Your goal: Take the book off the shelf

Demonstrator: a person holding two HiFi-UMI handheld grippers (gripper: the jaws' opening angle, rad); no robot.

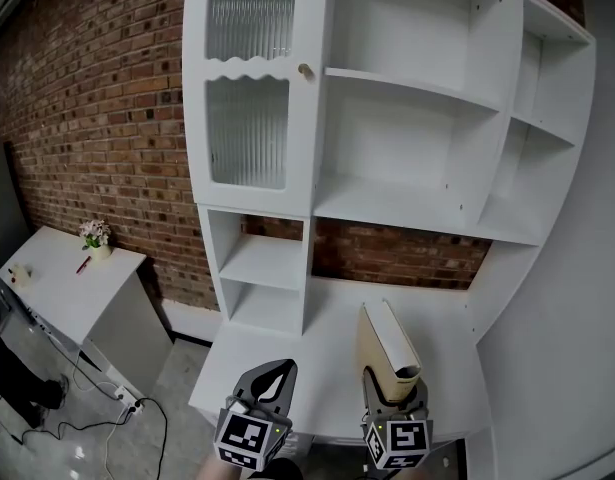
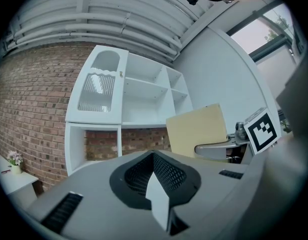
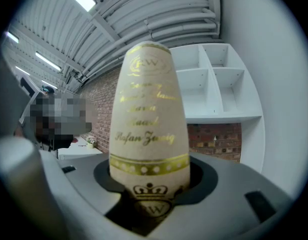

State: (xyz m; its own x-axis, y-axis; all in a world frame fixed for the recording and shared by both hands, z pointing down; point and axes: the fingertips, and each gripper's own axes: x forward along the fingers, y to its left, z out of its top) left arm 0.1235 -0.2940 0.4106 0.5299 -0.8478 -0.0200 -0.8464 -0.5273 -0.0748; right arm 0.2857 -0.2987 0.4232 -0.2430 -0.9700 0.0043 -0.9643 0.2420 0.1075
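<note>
The book (image 1: 389, 340) is cream with gold print on its spine (image 3: 148, 134). It stands upright over the white desk surface (image 1: 287, 368) of the shelf unit, clear of all compartments. My right gripper (image 1: 395, 390) is shut on its lower end, and the spine fills the gap between the jaws (image 3: 151, 204). In the left gripper view, the book's plain cover (image 2: 196, 129) shows to the right. My left gripper (image 1: 277, 376) hovers beside it at the desk's front edge, fingers meeting at a point, with nothing held (image 2: 156, 184).
The white shelf unit (image 1: 417, 88) has bare compartments and a ribbed-glass door (image 1: 249, 133) with a knob. Behind is a brick wall (image 1: 87, 98). A white side table (image 1: 67, 278) with a small flower pot stands at the left. Cables lie on the floor (image 1: 97, 418).
</note>
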